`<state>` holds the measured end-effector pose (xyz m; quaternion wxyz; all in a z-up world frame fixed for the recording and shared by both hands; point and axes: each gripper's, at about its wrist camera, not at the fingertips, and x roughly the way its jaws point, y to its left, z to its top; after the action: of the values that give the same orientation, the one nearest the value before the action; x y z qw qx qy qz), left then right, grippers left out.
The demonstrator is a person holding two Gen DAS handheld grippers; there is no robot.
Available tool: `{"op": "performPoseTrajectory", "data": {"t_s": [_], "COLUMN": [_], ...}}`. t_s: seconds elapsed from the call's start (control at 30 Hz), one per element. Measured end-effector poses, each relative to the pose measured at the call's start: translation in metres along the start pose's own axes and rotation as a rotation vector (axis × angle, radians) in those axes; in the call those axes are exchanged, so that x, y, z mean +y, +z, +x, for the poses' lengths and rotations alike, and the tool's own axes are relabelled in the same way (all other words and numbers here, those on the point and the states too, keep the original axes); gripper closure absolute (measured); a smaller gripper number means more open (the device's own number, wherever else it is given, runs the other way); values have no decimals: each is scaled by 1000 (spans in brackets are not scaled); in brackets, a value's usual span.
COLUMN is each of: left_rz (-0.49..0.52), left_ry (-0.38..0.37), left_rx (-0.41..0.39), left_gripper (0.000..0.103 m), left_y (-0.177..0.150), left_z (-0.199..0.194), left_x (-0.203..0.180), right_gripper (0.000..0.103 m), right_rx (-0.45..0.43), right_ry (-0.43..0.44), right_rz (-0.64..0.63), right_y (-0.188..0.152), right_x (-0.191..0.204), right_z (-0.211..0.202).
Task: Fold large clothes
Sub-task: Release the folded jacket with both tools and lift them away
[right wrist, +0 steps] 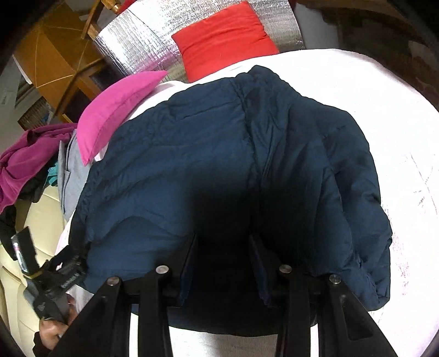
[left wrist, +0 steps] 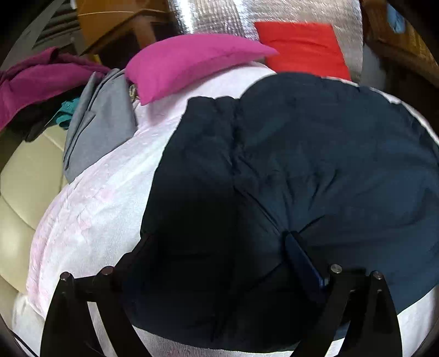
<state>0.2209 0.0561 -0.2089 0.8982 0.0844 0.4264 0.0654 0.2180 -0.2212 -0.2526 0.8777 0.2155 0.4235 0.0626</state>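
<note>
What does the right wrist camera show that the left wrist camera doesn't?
Only the right wrist view shows the other handheld gripper, the left gripper, at the jacket's left edge, with the person's hand holding it, and the jacket's far right edge on the white bedcover.

Only the left wrist view shows a blue object at the top right.

Both show the navy puffer jacket spread on the bedcover, the pink pillow, the red pillow, the grey garment and the magenta clothing.
</note>
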Motion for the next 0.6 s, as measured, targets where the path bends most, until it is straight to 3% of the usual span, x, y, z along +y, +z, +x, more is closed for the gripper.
{"op": "performPoseTrajectory", "data": {"t_s": [0.13,0.2,0.33,0.47,0.6], "left_rz": [-27,-15,22,-33,-77], "left_ry": [-8,18,57,44,104], "left_rx": [65,7,-142,-116,-120], "left_gripper": [9,9,9,9,9], "left_y": [7,9,11,18,18], "left_z": [-12,-42,-105,-146,-195], "left_x": [7,9,10,17,24], "right_gripper": [59,54,33,28,22], "right_rx": [-28,-47,-157,-212,-251], "right_ry": [-3,-28,-65,-116,-144], "right_rz": [-5,-39,-110,-97,-93], "right_y": [-4,-7,-19,-29,-29], "right_x": [2,8,31,54,78], "right_z": [-9,-21,-64,-112,-166]}}
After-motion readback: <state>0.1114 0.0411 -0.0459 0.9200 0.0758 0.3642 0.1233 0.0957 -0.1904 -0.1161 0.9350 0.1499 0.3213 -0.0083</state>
